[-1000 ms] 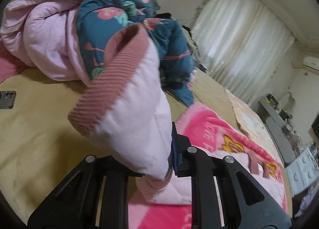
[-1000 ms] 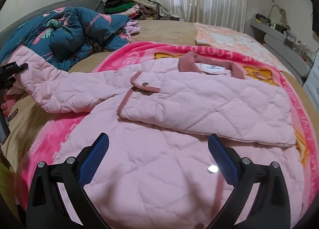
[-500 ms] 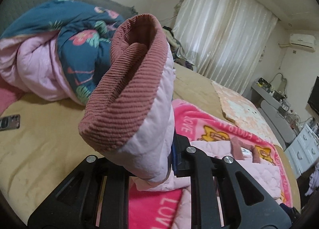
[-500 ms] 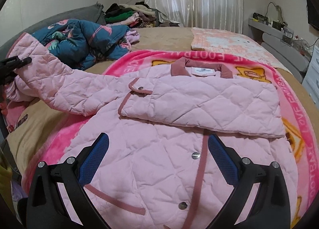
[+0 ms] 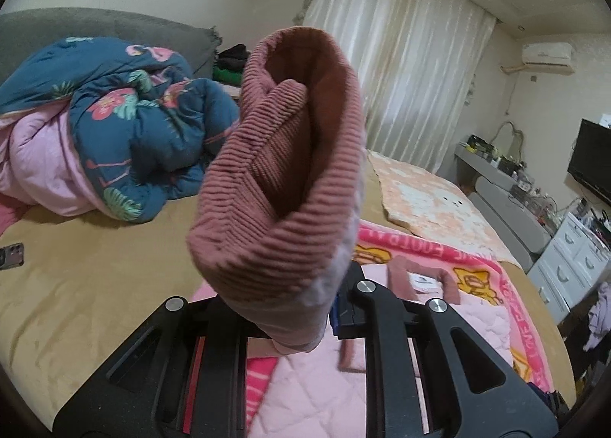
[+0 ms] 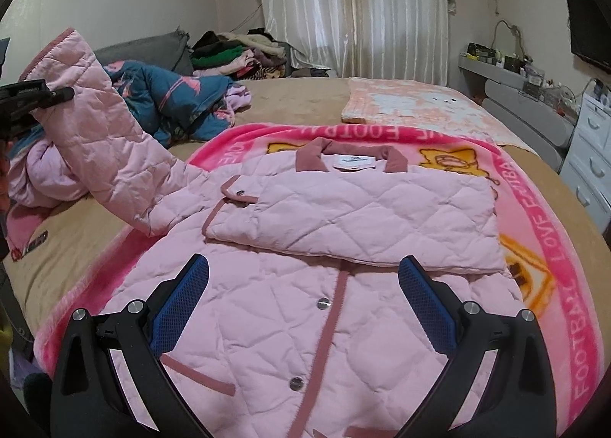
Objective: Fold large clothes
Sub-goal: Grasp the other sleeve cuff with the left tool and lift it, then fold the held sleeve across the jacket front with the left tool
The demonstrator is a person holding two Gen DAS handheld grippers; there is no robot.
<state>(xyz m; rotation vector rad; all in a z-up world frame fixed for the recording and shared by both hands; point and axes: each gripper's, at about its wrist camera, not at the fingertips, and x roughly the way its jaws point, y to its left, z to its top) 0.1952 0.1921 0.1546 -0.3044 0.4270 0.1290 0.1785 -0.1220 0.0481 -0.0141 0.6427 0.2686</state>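
A pink quilted jacket lies face up on a pink blanket, one sleeve folded across its chest. My left gripper is shut on the other sleeve's end; the ribbed dusty-rose cuff stands up in front of the camera. In the right wrist view that sleeve rises up and leftward to the left gripper at the left edge. My right gripper hovers open above the jacket's lower front, nothing between its blue pads.
A blue floral duvet is heaped at the bed's head, with a clothes pile behind it. A phone lies on the tan sheet. A peach blanket lies beyond; white drawers and a shelf stand on the right.
My left gripper has lifted the sleeve up off the bed, and the cuff now stands higher with its opening turned toward the camera. The right gripper drew back a little, showing more of the jacket's front.
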